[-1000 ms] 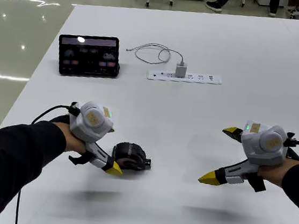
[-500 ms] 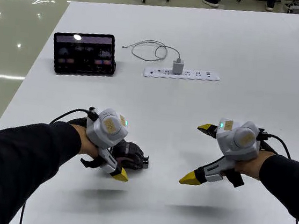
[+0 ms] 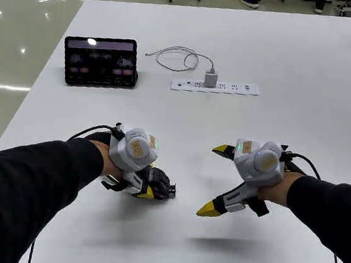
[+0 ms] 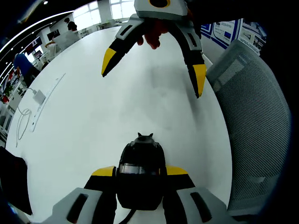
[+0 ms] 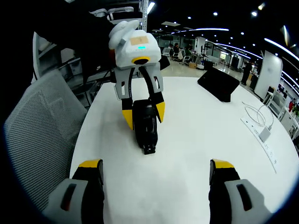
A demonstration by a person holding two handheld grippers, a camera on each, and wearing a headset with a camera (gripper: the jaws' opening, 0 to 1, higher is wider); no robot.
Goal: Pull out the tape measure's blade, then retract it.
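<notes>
- While my left gripper point(image 3: 148, 189) clamps the tape measure point(image 4: 140, 175) upright on the table point(image 3: 279, 111), jaws snug against its sides, the pull-out looks unstarted.
- My right gripper point(image 3: 214, 180) hangs nearby, spread wide, empty.
- Next, I'd pinch the blade hook point(image 5: 149, 150) and draw away.

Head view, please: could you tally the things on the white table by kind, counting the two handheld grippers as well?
grippers: 2, the left gripper and the right gripper
tape measure: 1
tablet: 1
power strip: 1
charger with its cable: 1
Total: 6
</notes>
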